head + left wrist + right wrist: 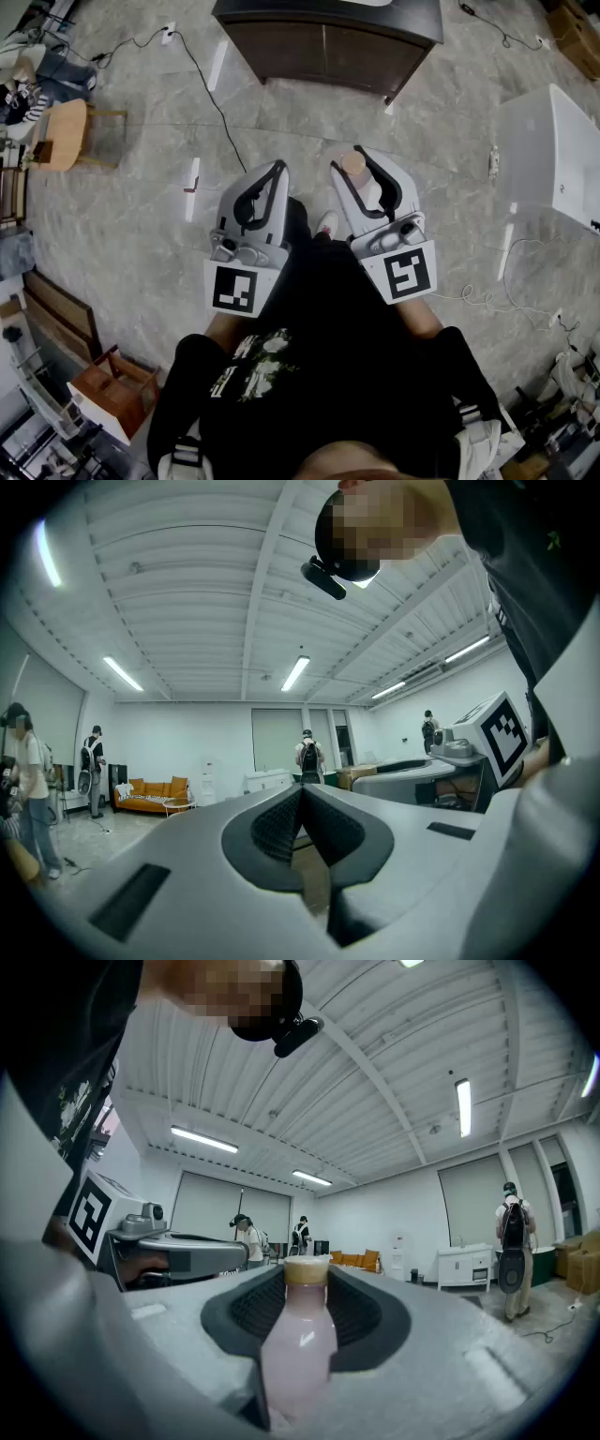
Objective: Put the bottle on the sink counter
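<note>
Right gripper [362, 161]: jaws closed partway on the bottle [367, 192], 1 pad pressing each side of its body. Bottle upright in the right gripper view, pale pink contents, tan cap [307, 1270] standing just above the jaw tips. Bottle is held in the air over the floor [141, 234], touching no surface.

Left gripper [278, 169]: jaws brought together, tips touching, nothing between them; only floor shows through the slot below the tips in the left gripper view.

Both grippers held level, side by side, near each other but apart, in front of the person's black top [328, 356].

Surroundings, head view: dark cabinet [328, 42] ahead of the grippers; white counter [553, 150] at the right, well apart from the bottle. Cannot tell whether it carries a sink. Cables on the grey floor.
</note>
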Tool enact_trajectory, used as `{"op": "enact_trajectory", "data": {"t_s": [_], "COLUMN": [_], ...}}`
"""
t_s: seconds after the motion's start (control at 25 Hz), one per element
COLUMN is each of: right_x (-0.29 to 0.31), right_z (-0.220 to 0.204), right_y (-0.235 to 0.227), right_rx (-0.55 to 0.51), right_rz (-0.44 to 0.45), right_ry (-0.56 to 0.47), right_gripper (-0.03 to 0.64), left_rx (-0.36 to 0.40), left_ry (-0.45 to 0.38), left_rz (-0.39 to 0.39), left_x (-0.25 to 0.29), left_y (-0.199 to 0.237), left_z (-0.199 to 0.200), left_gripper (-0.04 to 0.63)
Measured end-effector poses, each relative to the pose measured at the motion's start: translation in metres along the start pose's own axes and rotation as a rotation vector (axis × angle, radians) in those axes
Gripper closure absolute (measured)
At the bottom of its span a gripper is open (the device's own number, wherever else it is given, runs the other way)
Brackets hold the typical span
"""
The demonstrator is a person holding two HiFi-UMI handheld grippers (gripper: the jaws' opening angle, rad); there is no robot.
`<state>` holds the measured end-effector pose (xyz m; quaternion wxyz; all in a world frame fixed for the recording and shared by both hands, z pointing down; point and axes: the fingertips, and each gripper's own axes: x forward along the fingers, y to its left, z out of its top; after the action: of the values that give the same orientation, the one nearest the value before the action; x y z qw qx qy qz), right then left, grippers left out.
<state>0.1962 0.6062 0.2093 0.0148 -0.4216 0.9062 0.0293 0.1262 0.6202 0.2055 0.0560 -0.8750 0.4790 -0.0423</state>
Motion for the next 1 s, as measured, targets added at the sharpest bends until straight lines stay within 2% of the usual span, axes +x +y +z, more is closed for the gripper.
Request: {"op": "enact_trajectory", "data": {"t_s": [0.44, 0.76, 1.0], "right_x": [-0.004, 0.008, 0.024], "right_z": [0.008, 0.007, 0.002], "right_y": [-0.005, 0.007, 0.003], "right_rx": [0.001, -0.011, -0.016], "right_rz": [0.009, 0.032, 0.031], "right_ry": [-0.015, -0.02, 0.001], "right_gripper": [0.485, 0.485, 0.485], "left_rx": [0.029, -0.007, -0.008], "left_ry": [0.009, 0.013, 0.02], "left_rz": [-0.016, 0.022, 0.004], "left_x": [0.005, -0.002, 0.008], "left_y": [-0.006, 0.012, 0.024], "left_z": [0.006, 0.0, -0.008], "left_gripper": [0.588, 0.589, 0.589]}}
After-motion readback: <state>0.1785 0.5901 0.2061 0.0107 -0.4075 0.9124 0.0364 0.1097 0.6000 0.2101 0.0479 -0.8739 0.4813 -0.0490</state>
